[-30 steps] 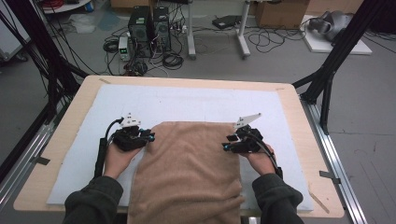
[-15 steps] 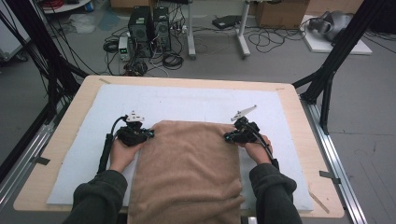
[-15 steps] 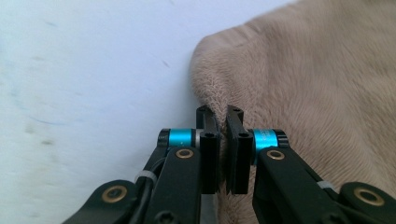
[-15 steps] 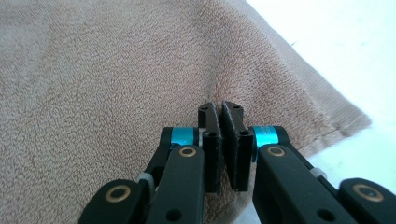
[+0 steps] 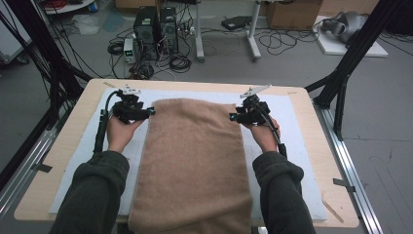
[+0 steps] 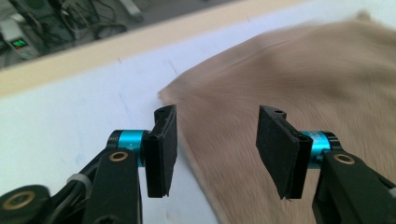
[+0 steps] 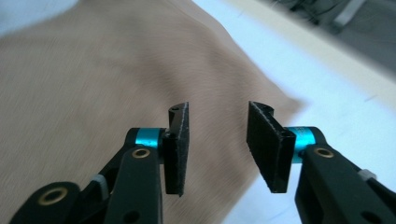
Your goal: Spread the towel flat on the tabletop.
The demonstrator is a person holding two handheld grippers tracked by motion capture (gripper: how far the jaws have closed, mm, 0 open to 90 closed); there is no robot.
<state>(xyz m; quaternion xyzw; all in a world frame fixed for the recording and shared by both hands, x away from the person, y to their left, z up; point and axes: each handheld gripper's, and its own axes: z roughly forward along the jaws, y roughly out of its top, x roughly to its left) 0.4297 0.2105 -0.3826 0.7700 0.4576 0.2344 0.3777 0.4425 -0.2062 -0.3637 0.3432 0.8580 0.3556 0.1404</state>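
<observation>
**Towel spread out, tongs let go**

The brown towel [image 5: 195, 161] lies flat down the middle of the bench [image 5: 311, 102], its far edge short of the far edge, its near end hanging over the near edge. Left tongs [image 5: 150, 111] and right tongs [image 5: 233, 117] sit at its far corners, jaws just opened and spread, nothing pinched. Laying out looks done; any folding is yet to begin.
</observation>
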